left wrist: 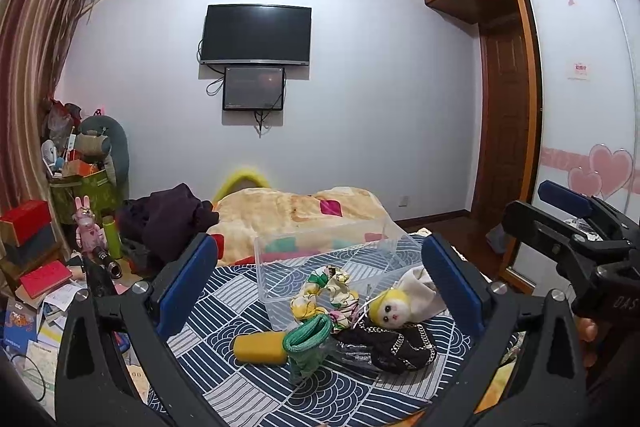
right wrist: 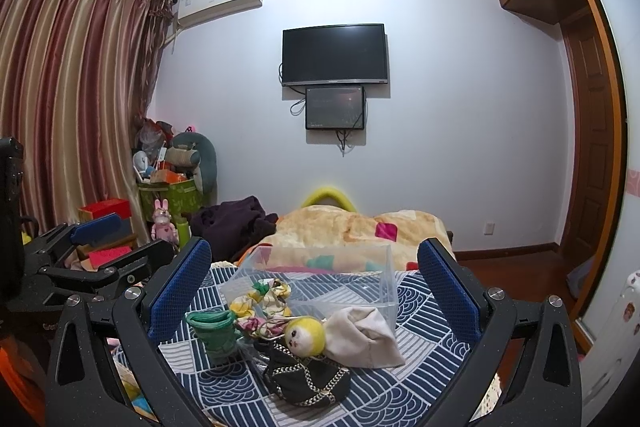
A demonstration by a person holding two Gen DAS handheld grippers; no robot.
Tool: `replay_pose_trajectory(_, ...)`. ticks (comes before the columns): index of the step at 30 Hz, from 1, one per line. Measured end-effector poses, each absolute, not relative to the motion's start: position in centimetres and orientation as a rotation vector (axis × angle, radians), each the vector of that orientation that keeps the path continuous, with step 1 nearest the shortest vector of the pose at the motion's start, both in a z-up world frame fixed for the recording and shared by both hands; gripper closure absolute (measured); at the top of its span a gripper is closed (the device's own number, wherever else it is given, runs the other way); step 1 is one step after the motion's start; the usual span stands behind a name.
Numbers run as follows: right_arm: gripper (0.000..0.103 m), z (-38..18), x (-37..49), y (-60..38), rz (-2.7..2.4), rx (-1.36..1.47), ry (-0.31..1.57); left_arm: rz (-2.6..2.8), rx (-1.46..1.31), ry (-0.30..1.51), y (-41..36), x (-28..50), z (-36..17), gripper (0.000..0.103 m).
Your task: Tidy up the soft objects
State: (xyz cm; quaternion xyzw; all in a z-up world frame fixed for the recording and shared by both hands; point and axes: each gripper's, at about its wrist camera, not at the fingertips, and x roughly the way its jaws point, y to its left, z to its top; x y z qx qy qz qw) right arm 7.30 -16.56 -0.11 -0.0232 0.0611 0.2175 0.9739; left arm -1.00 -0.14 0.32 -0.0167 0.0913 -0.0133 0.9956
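Observation:
A pile of soft things lies on the blue patterned bedspread in front of a clear plastic box: a yellow sponge, a green knit pouch, a floral scrunchie, a yellow-haired doll head, a white cloth and a black chain-trimmed piece. My left gripper is open above them, empty. My right gripper is open and empty over the doll head, white cloth, pouch, scrunchie, black piece and box.
A yellow blanket and dark clothes lie beyond the box. Cluttered boxes, books and toys fill the left corner by the curtain. A wardrobe and door stand at the right. The right gripper shows in the left wrist view.

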Motion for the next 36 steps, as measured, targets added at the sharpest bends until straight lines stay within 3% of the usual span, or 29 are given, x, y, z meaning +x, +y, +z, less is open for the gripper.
replay_pose_trajectory(18,0.000,-0.6,7.4,-16.6,0.449,-0.034,0.130,-0.018,-0.040,0.193,-0.1,-0.5,0.0,0.000)
replay_pose_trajectory(31,0.000,-7.2,14.6,-18.5,0.407,-0.009,0.416,-0.044,-0.014,0.441,0.3,7.1,-4.8,0.000)
replay_pose_trajectory(34,0.001,-8.7,16.7,-19.4,0.389,0.004,0.480,-0.068,-0.035,0.481,0.6,8.9,-5.3,0.007)
replay_pose_trajectory(36,0.004,-9.2,17.7,-19.8,0.385,0.009,0.508,-0.079,-0.040,0.518,0.8,10.1,-5.6,0.018)
